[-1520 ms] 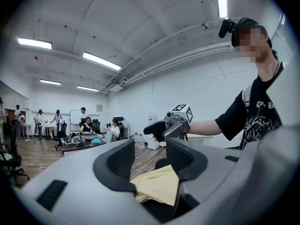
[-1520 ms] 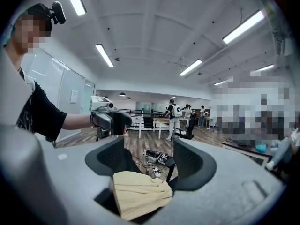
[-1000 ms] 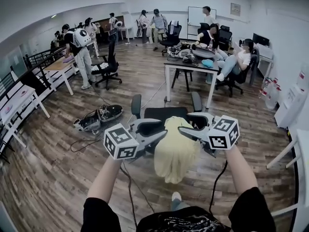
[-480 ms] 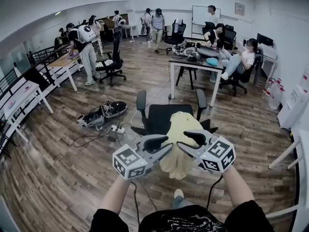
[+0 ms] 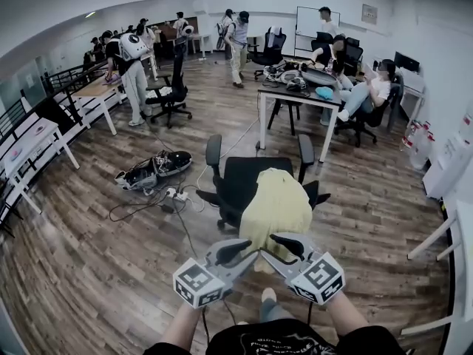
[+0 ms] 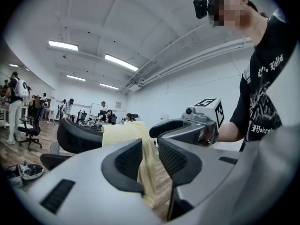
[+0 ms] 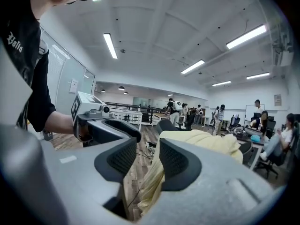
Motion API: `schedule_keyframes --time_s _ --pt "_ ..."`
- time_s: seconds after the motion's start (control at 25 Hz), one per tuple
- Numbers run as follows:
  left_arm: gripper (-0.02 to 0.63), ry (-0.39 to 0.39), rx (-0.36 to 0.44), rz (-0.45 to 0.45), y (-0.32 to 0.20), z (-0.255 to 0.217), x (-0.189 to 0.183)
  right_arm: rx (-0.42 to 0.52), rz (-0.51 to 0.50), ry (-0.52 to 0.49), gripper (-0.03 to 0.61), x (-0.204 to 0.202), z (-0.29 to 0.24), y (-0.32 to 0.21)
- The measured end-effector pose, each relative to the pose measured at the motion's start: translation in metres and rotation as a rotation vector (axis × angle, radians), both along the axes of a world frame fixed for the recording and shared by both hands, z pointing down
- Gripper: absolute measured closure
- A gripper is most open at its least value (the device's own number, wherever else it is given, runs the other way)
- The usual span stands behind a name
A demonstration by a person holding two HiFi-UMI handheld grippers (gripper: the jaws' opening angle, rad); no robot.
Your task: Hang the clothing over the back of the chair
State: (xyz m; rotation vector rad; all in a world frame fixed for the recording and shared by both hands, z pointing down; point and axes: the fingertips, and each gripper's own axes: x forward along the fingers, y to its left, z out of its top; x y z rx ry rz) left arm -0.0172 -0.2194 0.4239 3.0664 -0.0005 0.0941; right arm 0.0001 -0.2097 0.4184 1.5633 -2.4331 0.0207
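Note:
A pale yellow garment (image 5: 277,209) hangs draped over the back of a black office chair (image 5: 244,177). Both grippers are held low in front of it, apart from the cloth. My left gripper (image 5: 242,251) points up and to the right, and my right gripper (image 5: 279,244) points up and to the left. Their tips are near each other. Both pairs of jaws are closing with nothing between them. The left gripper view looks past its jaws (image 6: 150,161) at the garment (image 6: 126,131) and the right gripper (image 6: 187,125). In the right gripper view the garment (image 7: 201,142) lies beyond the jaws (image 7: 147,162).
A power strip with cables (image 5: 174,194) and a dark piece of equipment (image 5: 155,170) lie on the wood floor left of the chair. A cluttered white table (image 5: 295,96) stands behind it. Seated and standing people, other office chairs (image 5: 171,95) and white tables (image 5: 33,143) ring the room.
Both grippers have dropped down and drawn back from the top of the chair towards the person, and their jaws have narrowed. The garment stays draped over the chair back.

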Motion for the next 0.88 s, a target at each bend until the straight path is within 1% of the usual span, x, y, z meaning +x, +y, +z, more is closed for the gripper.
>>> schedule_keyframes --time_s 0.08,0.16,0.28,0.44,0.52,0.6,0.68,0.72,0.8,0.88 --pt "0.505 -0.005 -0.028 -0.012 0.004 0.009 -0.003 -0.021 0.019 -0.020 0.434 -0.003 0.011 0.004" --pt "0.509 -0.008 -0.062 -0.026 0.008 0.020 -0.006 -0.048 0.039 -0.034 0.436 -0.004 0.024 0.007" --pt "0.509 -0.021 -0.105 -0.059 0.010 0.040 -0.007 -0.085 0.067 -0.015 0.436 -0.002 0.046 0.010" --pt "0.509 -0.011 -0.198 -0.120 0.011 0.057 -0.010 -0.129 0.105 -0.035 0.437 -0.001 0.071 0.019" --pt "0.509 -0.031 -0.210 -0.148 0.014 0.070 -0.011 -0.156 0.127 -0.053 0.437 0.000 0.085 0.023" --pt "0.509 -0.072 -0.201 -0.165 0.017 0.086 -0.011 -0.169 0.156 -0.068 0.443 0.003 0.097 0.024" --pt "0.510 -0.103 -0.201 -0.189 0.019 0.102 -0.010 -0.177 0.209 -0.072 0.461 0.010 0.109 0.023" --pt "0.511 -0.109 -0.209 -0.205 0.019 0.109 -0.010 -0.182 0.247 -0.076 0.474 0.015 0.115 0.023" --pt "0.529 -0.117 -0.233 -0.228 0.021 0.120 -0.011 -0.195 0.322 -0.092 0.479 0.024 0.127 0.023" --pt "0.538 -0.149 -0.251 -0.212 0.025 0.131 -0.009 -0.214 0.364 -0.113 0.480 0.027 0.137 0.025"
